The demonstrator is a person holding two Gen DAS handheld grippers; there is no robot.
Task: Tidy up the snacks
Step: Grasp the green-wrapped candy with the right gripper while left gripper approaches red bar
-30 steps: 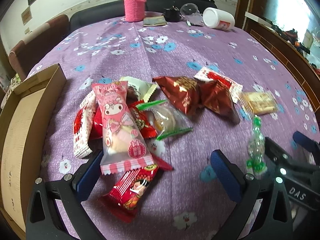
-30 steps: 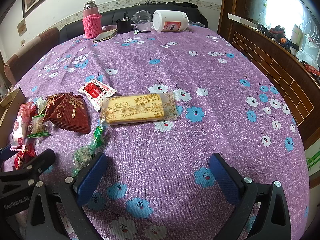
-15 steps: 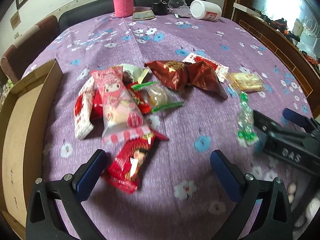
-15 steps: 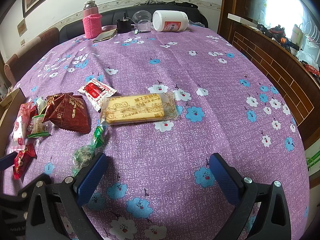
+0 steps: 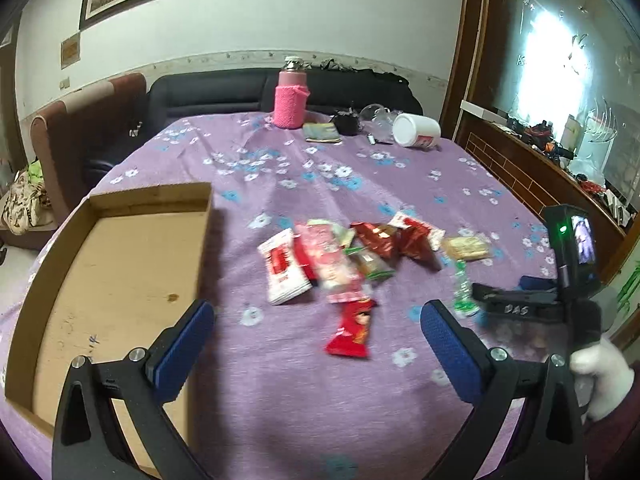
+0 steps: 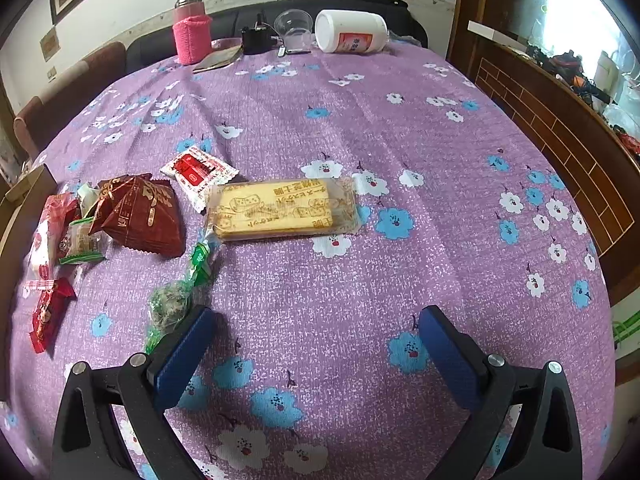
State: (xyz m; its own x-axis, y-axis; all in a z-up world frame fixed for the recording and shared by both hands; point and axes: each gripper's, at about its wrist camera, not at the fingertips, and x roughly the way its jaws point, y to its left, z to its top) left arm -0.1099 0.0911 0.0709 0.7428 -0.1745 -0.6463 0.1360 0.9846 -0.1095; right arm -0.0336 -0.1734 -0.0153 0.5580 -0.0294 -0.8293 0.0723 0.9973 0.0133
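At the left edge of the left wrist view I am seeing the cardboard tray [image 5: 116, 264] lying open on the purple cloth [image 5: 280, 400]. Mid-frame the snack pile [image 5: 344, 256] is sitting loose — nothing gripped. I am holding my left gripper [image 5: 316, 344] released above it; my right gripper [image 6: 316, 354] is released too, beside the green candy [image 6: 172, 304], biscuit pack [image 6: 280, 210] ahead.
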